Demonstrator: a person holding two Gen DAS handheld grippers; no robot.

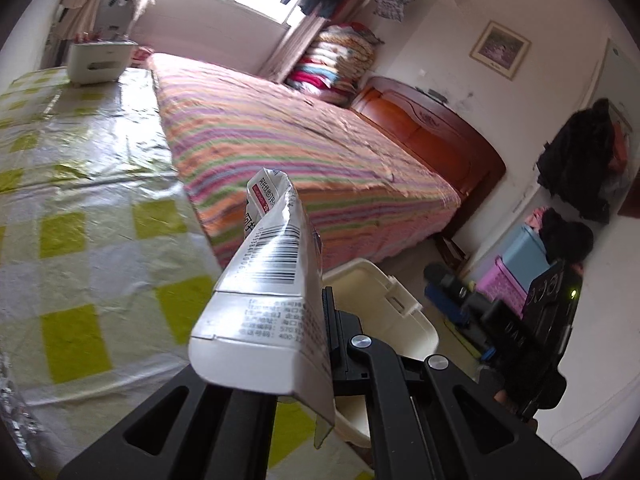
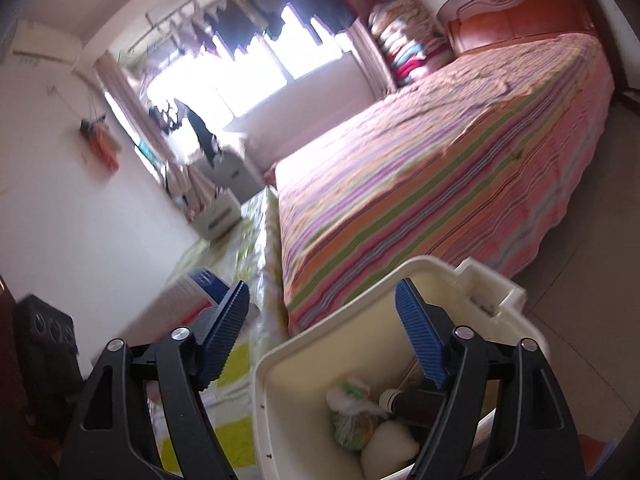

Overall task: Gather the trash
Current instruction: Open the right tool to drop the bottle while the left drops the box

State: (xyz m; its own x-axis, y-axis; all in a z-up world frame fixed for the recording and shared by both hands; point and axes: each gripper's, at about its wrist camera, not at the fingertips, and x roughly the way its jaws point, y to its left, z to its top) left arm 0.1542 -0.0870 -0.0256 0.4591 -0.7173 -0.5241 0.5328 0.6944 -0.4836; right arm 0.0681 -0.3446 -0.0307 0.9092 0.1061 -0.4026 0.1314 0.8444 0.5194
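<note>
My left gripper [image 1: 280, 340] is shut on a crumpled white carton with a barcode [image 1: 268, 300] and holds it in the air at the table's edge, beside a cream plastic bin [image 1: 384, 300]. My right gripper [image 2: 320, 336] is open and empty, hovering above the same bin [image 2: 288, 392]. Inside the bin lie a knotted plastic bag of scraps [image 2: 352, 412], a white wad [image 2: 390, 448] and a dark bottle [image 2: 404, 404]. A blue and white box [image 2: 200, 284] lies on the table behind the left finger.
The table has a yellow and white checked plastic cover [image 1: 80, 200]. A bed with a striped sheet [image 1: 300, 140] stands right behind it. A white appliance [image 1: 96, 60] sits at the table's far end. Storage boxes [image 1: 516, 264] and dark clothes stand by the right wall.
</note>
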